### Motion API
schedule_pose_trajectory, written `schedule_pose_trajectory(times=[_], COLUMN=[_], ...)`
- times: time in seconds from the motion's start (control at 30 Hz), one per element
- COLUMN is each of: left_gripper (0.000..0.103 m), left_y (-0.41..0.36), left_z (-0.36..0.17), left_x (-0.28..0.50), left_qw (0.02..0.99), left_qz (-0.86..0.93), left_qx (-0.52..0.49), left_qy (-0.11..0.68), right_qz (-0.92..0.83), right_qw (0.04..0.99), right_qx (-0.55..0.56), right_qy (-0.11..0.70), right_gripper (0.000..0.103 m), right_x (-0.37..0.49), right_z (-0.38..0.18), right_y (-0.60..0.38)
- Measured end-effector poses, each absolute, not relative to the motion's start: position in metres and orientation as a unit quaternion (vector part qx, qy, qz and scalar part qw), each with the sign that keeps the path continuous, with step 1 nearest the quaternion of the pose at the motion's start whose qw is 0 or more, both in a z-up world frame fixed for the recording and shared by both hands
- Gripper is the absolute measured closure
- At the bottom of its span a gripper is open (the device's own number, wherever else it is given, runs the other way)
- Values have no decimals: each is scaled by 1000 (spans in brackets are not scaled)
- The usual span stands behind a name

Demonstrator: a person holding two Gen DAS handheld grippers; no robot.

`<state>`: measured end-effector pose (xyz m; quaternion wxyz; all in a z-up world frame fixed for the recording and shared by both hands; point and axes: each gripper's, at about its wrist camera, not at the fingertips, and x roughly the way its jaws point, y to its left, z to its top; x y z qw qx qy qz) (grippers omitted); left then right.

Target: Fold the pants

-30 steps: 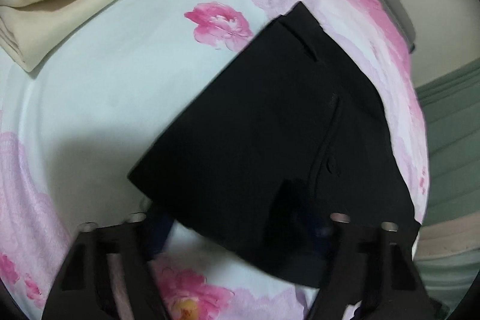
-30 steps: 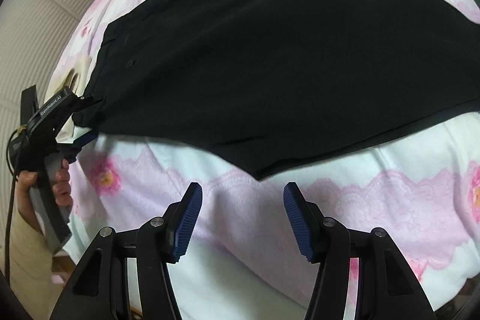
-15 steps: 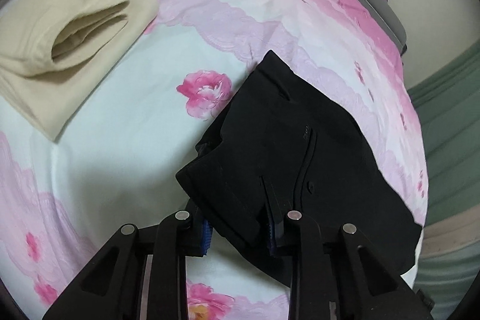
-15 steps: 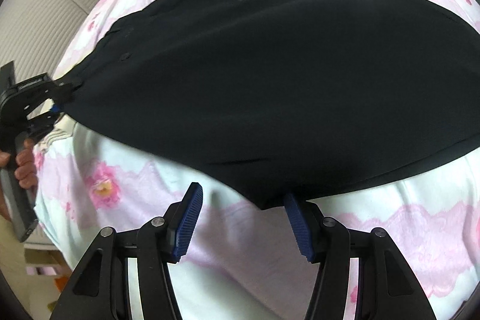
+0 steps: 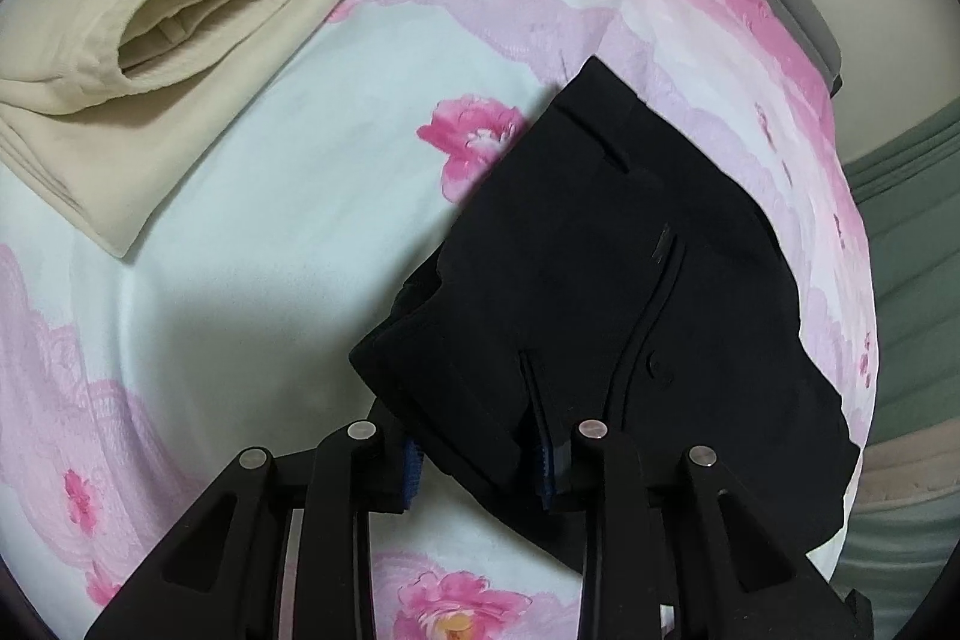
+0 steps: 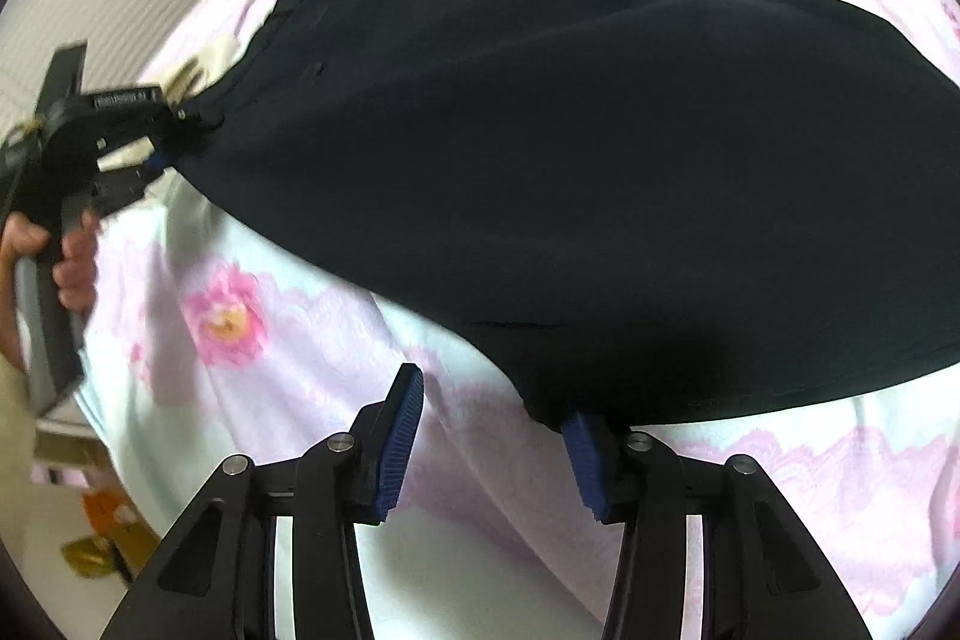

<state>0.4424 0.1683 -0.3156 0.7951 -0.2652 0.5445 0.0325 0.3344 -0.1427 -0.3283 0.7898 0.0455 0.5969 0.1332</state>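
Left gripper (image 5: 477,466) clamps black fabric pants (image 5: 600,292)' waistband; right gripper (image 6: 489,445), wide open, probably must close on the crotch edge.

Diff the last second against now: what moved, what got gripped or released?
The left gripper went from open over the black pants to shut on their waistband corner, bunching and lifting it. The right gripper closed in on the pants' near edge; cloth now overlaps its right pad, jaws still open. The cream folded garment and floral bedsheet stayed put.
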Motion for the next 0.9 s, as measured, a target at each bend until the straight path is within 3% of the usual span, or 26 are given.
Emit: schedule_pose_trajectory(times=[0.17, 0.5, 0.9], left_gripper=[51, 41, 36], left_y=[159, 66, -161], left_z=[-297, -183, -110], left_x=[439, 366, 313], left_qw=[797, 866, 878], left_qz=[54, -43, -153], left_qx=[-192, 11, 9], left_qy=[570, 498, 453], right_qz=[105, 56, -51], right_qw=[786, 823, 877], right_qx=[44, 84, 130], right_qy=[607, 559, 460], right_gripper=[54, 54, 54], right_x=[328, 276, 249], right_z=[-323, -231, -133], right_y=[-143, -204, -418])
